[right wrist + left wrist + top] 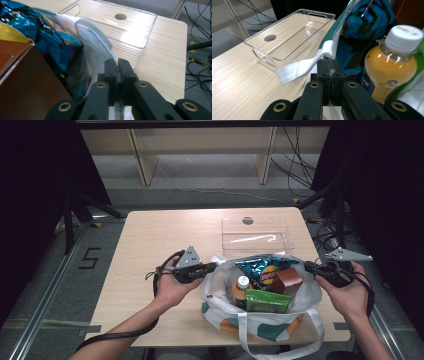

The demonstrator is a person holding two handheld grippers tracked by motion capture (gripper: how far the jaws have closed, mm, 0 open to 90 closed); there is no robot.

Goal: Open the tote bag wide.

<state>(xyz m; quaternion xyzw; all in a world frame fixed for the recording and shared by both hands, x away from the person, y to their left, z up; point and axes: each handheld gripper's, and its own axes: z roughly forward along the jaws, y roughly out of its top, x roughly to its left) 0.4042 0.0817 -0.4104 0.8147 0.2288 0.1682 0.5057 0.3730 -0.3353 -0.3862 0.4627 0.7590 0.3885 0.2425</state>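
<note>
A white tote bag (pixel 265 327) with teal and orange patches stands open at the table's near edge. It holds a blue chip bag (pixel 265 270), an orange-juice bottle (pixel 241 290) with a white cap, a green packet (pixel 266 301) and a brown box (pixel 289 281). My left gripper (pixel 210 268) is at the bag's left rim. In the left gripper view the left gripper (pixel 329 61) is shut on the bag's cloth edge beside a white strap (pixel 297 70). My right gripper (pixel 310 267) is at the right rim. In the right gripper view the right gripper (pixel 117 62) is shut on the white cloth (pixel 97 47).
A clear plastic tray (pixel 257 235) lies empty on the wooden table (pixel 160 240) just behind the bag. Dark stands and cables flank the table on both sides, and shelving stands beyond its far edge.
</note>
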